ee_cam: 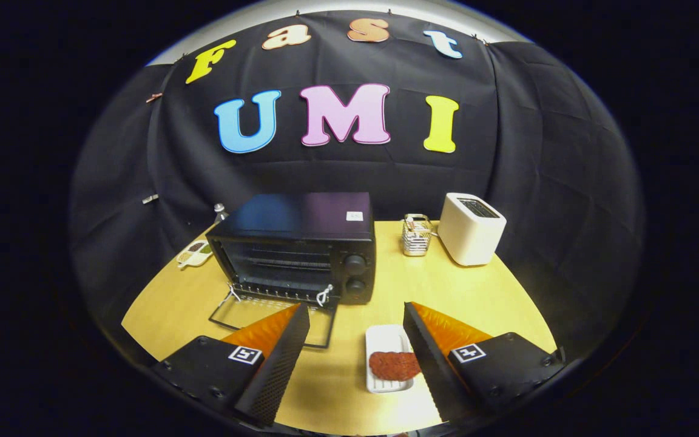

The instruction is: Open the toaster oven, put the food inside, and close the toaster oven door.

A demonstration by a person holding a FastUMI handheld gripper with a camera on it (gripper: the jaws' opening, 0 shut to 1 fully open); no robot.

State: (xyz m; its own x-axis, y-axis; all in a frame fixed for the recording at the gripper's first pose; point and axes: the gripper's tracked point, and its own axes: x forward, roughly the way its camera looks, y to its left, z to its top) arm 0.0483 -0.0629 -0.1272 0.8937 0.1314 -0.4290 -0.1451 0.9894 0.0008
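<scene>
- Toaster oven (301,249): black, boxy, two round knobs stacked on its right front panel; stands on the yellow bench (422,285) in the centre of the frame, turned slightly to the left. Interior dark, wire rack visible.
- Oven door (273,318): glass in a black frame, dropped fully open, lying flat toward the camera, lower left of centre; its near edge partly hidden by the left finger.
- Food (393,365): flat, reddish-brown, roundish slice, lying on a small white rectangular tray (386,337), lower centre, right of the door.
</scene>
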